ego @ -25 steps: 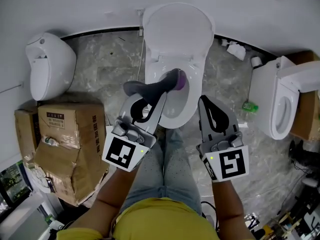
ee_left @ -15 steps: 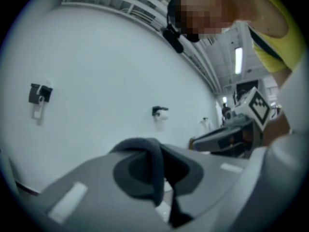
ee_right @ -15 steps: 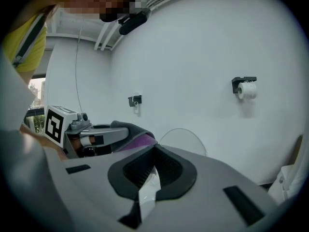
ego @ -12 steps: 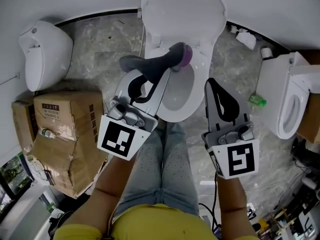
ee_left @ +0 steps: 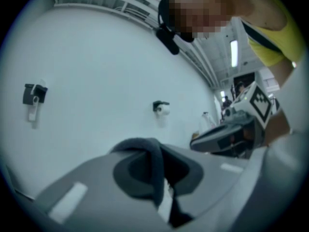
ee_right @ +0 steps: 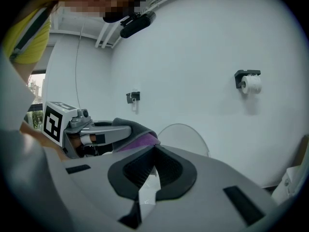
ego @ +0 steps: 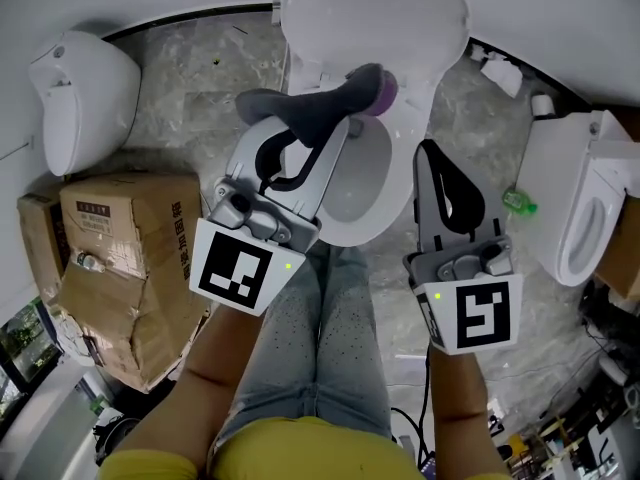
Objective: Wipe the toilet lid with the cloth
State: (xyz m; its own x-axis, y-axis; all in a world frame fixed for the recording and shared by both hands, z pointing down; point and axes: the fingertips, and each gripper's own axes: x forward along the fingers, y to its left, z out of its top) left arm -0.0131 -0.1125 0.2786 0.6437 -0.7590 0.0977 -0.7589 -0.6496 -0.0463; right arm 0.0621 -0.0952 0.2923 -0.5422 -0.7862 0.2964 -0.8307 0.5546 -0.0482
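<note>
The white toilet's lid [ego: 375,13] stands raised behind the open bowl [ego: 362,183]; in the right gripper view the lid [ee_right: 186,135] shows as a pale arc ahead. My left gripper [ego: 335,128] is shut on the grey and purple cloth [ego: 315,108], which hangs over the bowl's rear, just in front of the lid. In the left gripper view the cloth [ee_left: 145,153] bulges between the jaws. My right gripper [ego: 428,156] is shut and empty, over the bowl's right edge, beside the left gripper [ee_right: 91,132].
Crumpled cardboard boxes [ego: 120,258] lie on the floor at the left, with a white urinal-like fixture [ego: 75,83] behind them. Another toilet [ego: 580,198] stands at the right beside a green bottle [ego: 518,203]. A paper roll holder [ee_right: 250,82] hangs on the wall.
Both grippers have sunk and gone forward towards the toilet. The cloth stays in the left gripper and now sits closer to the raised lid.
</note>
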